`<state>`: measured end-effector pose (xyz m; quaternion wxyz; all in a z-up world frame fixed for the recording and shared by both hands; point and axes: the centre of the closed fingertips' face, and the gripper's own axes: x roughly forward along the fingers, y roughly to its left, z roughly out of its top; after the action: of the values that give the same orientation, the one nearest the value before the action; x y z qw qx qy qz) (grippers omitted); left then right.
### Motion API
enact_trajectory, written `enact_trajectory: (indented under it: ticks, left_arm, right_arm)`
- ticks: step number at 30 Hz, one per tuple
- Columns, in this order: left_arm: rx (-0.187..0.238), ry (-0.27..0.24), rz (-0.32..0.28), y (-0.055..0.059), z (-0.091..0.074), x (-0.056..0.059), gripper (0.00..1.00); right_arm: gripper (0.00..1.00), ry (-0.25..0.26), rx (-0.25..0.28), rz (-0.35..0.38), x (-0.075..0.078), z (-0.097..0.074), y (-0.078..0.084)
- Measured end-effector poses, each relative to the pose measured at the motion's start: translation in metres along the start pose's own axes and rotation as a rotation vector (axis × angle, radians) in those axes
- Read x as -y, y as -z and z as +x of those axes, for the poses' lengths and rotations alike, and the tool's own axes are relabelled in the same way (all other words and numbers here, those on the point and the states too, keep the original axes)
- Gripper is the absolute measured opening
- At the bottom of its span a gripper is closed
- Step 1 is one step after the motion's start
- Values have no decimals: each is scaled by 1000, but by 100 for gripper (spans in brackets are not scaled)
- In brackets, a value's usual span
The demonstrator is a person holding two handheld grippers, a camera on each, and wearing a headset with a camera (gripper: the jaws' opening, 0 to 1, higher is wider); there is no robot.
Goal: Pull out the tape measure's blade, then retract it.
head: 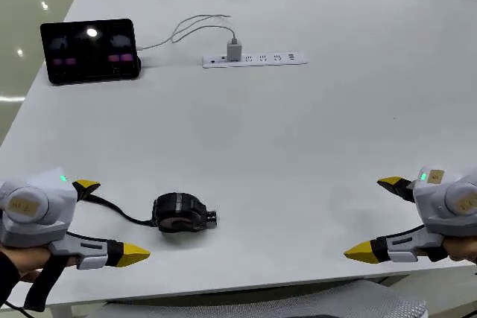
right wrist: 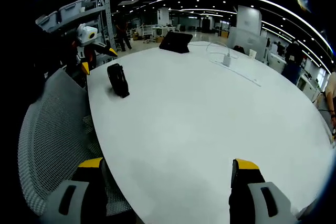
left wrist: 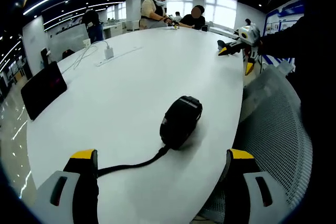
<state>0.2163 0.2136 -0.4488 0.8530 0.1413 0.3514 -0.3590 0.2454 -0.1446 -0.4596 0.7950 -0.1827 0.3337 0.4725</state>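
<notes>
Lying on the table just beside the left gripper: tape measure, not yet extended. Left gripper and right gripper both spread wide, empty. Pull-out and retraction seemingly both outstanding.

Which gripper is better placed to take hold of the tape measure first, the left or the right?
Left. The tape measure lies just ahead of the open left gripper, and the left gripper view faces it directly. The right gripper, open too, is far off along the table edge.

White table with tape measure, tablet, power strip
</notes>
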Motion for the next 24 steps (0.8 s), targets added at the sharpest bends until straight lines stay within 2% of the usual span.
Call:
enact_trajectory:
  ticks: [2,4,9,11,13,16,20,24]
  left_arm:
    - [-7,12,7,-1,3,1,99]
    - [-10,23,30,-5,5,3,99]
    - [-17,46,76,-14,9,5,99]
    - [-29,76,94,-15,10,8,96]
    - [-38,79,121,-16,14,7,96]
    - [-41,109,122,-20,17,11,99]
    - [-56,113,148,-25,22,10,99]
    - [-70,125,180,-28,26,11,99]
  right_arm:
    - [99,-11,19,-19,-2,3,-7]
    - [99,-34,11,-42,-8,7,-11]
    - [99,-40,15,-70,-8,15,-23]
    - [99,-43,26,-75,-7,19,-29]
    - [99,-50,29,-82,-9,22,-35]
    - [99,-75,70,-78,-15,24,-51]
    - [99,-88,91,-96,-21,29,-67]
    - [99,-104,100,-115,-24,35,-74]
